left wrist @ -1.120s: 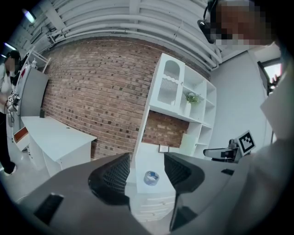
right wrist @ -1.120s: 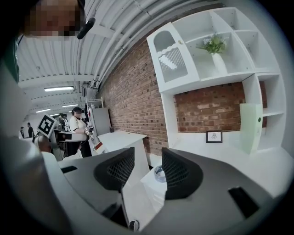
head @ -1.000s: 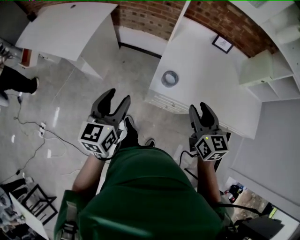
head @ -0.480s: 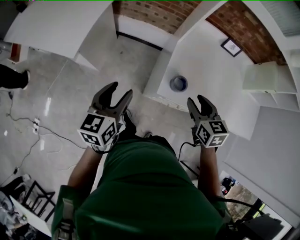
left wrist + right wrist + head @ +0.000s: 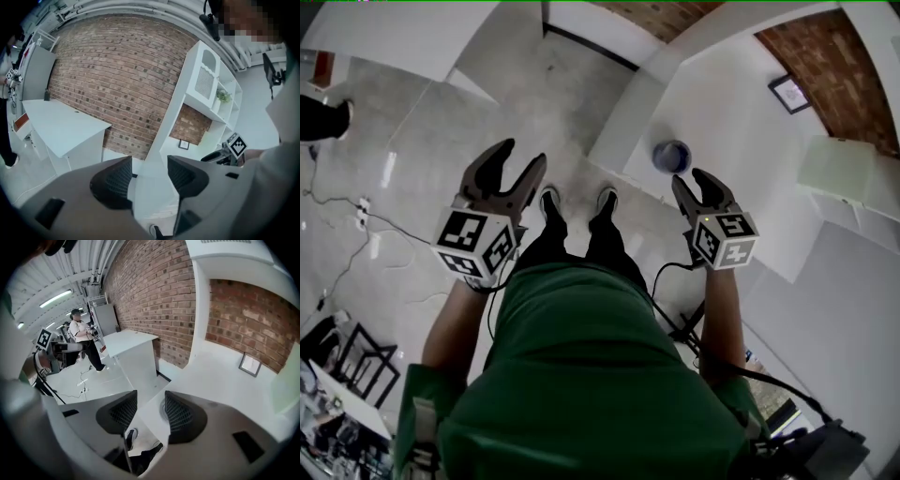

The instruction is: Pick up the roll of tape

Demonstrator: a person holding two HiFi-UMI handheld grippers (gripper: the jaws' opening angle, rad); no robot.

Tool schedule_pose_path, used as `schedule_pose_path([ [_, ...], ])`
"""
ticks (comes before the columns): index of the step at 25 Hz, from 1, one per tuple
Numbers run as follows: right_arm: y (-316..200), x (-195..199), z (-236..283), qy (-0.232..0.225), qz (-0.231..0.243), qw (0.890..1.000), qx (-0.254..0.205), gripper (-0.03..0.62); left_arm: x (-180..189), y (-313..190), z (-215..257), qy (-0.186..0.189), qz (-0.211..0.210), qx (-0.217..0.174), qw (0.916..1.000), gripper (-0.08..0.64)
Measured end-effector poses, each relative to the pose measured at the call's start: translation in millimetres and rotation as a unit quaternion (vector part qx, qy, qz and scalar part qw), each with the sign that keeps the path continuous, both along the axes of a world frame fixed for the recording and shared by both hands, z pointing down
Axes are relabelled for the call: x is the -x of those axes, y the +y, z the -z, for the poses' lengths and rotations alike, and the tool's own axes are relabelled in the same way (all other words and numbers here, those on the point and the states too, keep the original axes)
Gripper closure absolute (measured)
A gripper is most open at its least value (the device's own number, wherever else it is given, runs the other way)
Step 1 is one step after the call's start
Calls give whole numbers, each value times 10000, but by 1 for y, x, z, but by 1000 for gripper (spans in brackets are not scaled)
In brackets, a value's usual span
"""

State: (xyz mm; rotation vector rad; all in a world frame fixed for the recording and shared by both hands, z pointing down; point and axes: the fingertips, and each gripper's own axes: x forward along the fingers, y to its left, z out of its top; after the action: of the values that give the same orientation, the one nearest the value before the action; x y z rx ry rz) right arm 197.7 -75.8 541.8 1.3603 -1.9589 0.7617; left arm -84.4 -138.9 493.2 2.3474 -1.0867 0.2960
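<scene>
Nothing has been picked up so far. The roll of tape [image 5: 672, 155] lies flat on the white table [image 5: 741, 131], near the table's edge, at about one o'clock from where the person stands. It sits alone there. A small framed picture [image 5: 791, 93] is well apart from it, further along the table towards two o'clock.

The right gripper [image 5: 696, 184] is held out over the table edge, with the roll just beyond its tips at roughly eleven o'clock and not touching them. In the right gripper view [image 5: 150, 411] its jaws are spread moderately with nothing between them. Through the gap I see only the table edge, the floor and the person's shoes [image 5: 131, 437]. A grey sliver at the inner edge of the right-hand jaw looks like the rim of the roll [image 5: 162, 409].

The left gripper [image 5: 518, 157] hangs over the bare floor at about ten o'clock, well away from the table. In its own view [image 5: 149, 173] its jaws are likewise parted and hold nothing.

So, as I judge it, only the approach has been made. What remains is nearly the whole job. The right gripper must be brought forward and down until its jaws straddle the roll or its wall, then be closed on it and lifted clear of the table.
</scene>
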Motion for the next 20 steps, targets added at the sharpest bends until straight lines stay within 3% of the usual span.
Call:
schedule_pose_path([
  [11, -26, 2, -68, 19, 885, 9927, 813, 394, -18, 9, -34, 4, 647, 435, 9970, 314],
  [20, -20, 2, -120, 427, 1486, 9742, 1646, 403, -20, 4, -60, -15, 979, 773, 9922, 314],
])
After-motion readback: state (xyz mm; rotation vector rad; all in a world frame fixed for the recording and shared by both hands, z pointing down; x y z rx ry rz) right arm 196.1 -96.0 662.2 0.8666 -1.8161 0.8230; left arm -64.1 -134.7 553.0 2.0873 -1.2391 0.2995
